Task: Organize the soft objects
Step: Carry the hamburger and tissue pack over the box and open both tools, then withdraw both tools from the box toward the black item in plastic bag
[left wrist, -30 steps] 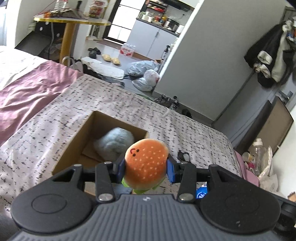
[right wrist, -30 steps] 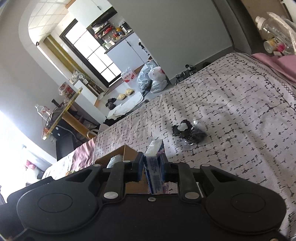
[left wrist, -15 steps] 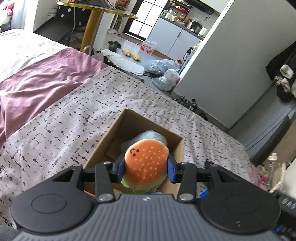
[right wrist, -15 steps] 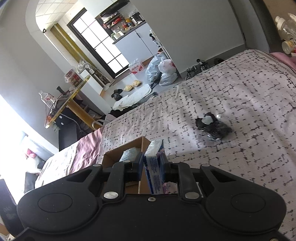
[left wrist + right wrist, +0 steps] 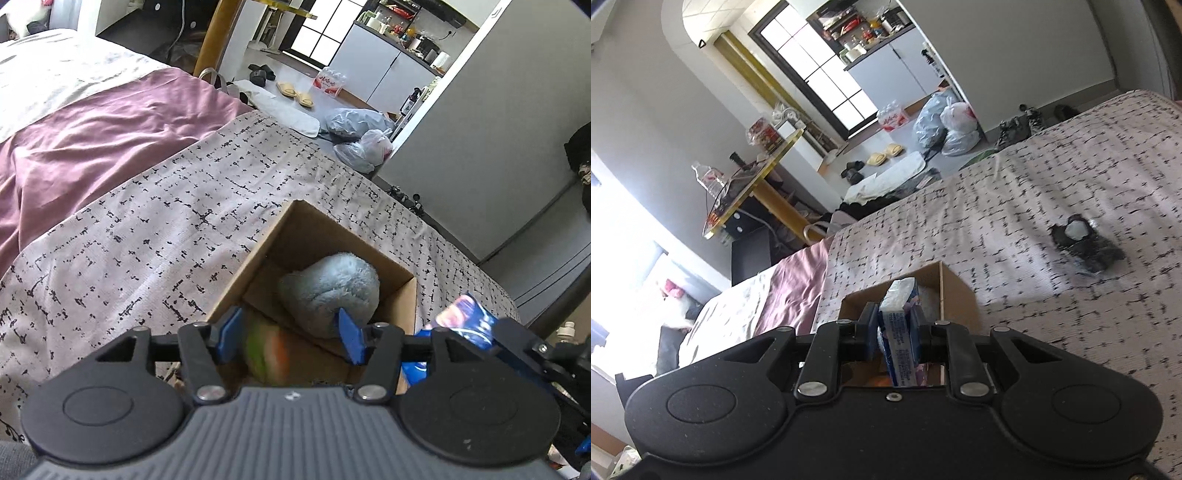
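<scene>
My left gripper (image 5: 290, 338) hangs over the near end of the cardboard box (image 5: 314, 236), its blue pads spread wide with nothing between them. The burger toy (image 5: 267, 350) shows below them, blurred, orange and green, down in the near part of the box; I cannot tell whether it touches the box floor. Beyond it in the far part of the box lies a pale blue plush (image 5: 330, 291), against the far right wall. The box sits on the speckled bedspread (image 5: 147, 240), with a purple sheet (image 5: 92, 136) to the left.

My right gripper (image 5: 894, 334) is pinching a pack of tissues (image 5: 899, 332) upright between its pads, white top up, blue printed side facing me. In the left camera the same pack (image 5: 465, 321) appears as a blue blur just right of the box. From the right camera the box (image 5: 955, 295) stands just beyond the pack, and a small dark bundle (image 5: 1084, 245) with a white patch lies on the bedspread well off to the right.
</scene>
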`<move>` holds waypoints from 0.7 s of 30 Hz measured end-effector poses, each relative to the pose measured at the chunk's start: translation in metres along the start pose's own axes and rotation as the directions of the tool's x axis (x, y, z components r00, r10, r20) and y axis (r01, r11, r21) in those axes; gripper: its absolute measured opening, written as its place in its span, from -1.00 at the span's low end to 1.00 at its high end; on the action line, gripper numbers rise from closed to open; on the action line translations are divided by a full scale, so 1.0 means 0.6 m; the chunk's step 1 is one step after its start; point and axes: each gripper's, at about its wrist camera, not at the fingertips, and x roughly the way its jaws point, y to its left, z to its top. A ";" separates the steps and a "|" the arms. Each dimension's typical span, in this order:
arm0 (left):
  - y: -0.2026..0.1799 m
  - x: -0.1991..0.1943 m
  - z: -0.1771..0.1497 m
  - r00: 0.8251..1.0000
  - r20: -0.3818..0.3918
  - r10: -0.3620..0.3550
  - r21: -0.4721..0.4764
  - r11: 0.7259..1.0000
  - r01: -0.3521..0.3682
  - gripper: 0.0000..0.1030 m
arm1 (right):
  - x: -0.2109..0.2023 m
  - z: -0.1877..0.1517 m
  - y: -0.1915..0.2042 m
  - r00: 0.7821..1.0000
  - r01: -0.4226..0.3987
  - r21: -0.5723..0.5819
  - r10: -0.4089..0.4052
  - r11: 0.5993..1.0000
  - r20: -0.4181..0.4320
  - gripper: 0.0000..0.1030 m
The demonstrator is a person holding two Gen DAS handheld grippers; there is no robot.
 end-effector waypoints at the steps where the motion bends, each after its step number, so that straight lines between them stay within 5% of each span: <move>1: 0.000 0.000 0.000 1.000 0.002 0.003 -0.001 1.000 -0.003 0.16 | 0.004 -0.002 0.001 1.000 -0.001 0.000 0.001 1.000 -0.004 -0.64; 7: 0.003 -0.011 0.008 1.000 0.026 0.015 -0.026 1.000 -0.014 0.21 | 0.025 -0.015 0.007 0.999 -0.016 0.022 0.017 1.000 -0.043 -0.59; 12: -0.003 -0.021 0.015 0.999 0.032 0.019 -0.016 1.000 -0.018 0.28 | 0.025 -0.025 0.002 0.996 0.028 0.033 -0.025 0.999 -0.080 0.03; 16: -0.014 -0.028 0.013 0.999 0.040 0.030 0.010 0.999 -0.030 0.35 | -0.003 -0.022 -0.014 0.998 0.041 0.040 -0.039 0.998 -0.058 0.05; 21: -0.035 -0.035 0.001 0.999 0.039 0.038 0.055 0.998 -0.040 0.61 | -0.038 -0.017 -0.046 0.996 0.087 0.049 -0.086 0.995 -0.025 0.30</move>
